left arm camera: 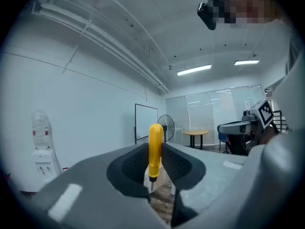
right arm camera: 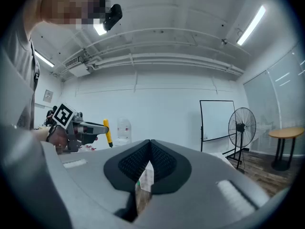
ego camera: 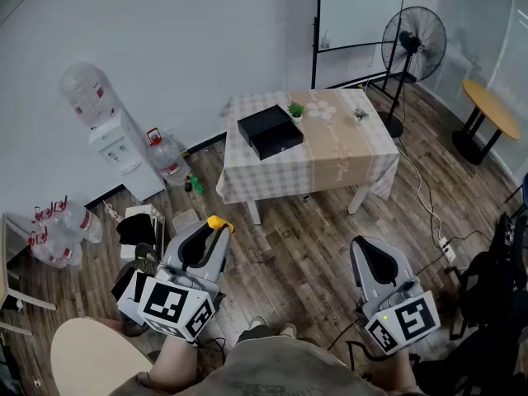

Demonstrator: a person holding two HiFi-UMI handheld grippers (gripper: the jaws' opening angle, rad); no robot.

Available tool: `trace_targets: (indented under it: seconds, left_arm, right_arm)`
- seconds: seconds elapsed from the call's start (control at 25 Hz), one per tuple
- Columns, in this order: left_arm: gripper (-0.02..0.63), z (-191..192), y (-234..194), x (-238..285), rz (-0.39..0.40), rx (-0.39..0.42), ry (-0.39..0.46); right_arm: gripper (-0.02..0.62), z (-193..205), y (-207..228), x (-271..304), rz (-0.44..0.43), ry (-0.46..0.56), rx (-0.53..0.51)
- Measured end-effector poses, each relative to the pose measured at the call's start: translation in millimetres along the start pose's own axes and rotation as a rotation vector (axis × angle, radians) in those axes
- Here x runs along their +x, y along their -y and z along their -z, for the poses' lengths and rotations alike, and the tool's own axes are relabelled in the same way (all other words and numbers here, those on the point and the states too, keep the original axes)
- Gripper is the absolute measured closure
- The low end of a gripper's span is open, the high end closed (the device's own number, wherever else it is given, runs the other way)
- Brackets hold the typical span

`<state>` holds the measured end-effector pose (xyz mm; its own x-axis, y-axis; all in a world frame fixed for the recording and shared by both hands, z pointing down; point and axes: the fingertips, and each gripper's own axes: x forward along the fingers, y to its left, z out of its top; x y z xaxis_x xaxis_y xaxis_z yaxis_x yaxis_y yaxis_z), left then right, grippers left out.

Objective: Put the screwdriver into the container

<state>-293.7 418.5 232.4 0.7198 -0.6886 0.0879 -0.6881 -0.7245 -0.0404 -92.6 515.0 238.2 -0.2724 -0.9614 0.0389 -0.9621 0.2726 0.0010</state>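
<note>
your left gripper [ego camera: 213, 236] pinches the small yellow-handled screwdriver [left arm camera: 155, 147], your right gripper [right arm camera: 149, 151] is pressed together and empty, so carry it steady over the flat black box [ego camera: 270, 132].

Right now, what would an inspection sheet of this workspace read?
Surface: table under a checked cloth, across the floor from the person.
Job's things: screwdriver upright in the left gripper; black container on the table.
Clutter: plant and second plant on the table.
Grippers: left gripper shut on the screwdriver; right gripper shut, empty.
Cables: white cable on the floor right of the table, running to a power strip.
Surroundings: water dispenser, fan, whiteboard, round table.
</note>
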Motion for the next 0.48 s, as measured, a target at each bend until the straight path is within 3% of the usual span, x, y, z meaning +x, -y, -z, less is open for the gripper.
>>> trace_targets:
  seconds: [0.48]
  left_arm:
    - [0.520, -6, 13, -1, 0.004, -0.013, -0.005]
  right_arm:
    - [0.568, -5, -5, -14, -0.051, 0.066, 0.060]
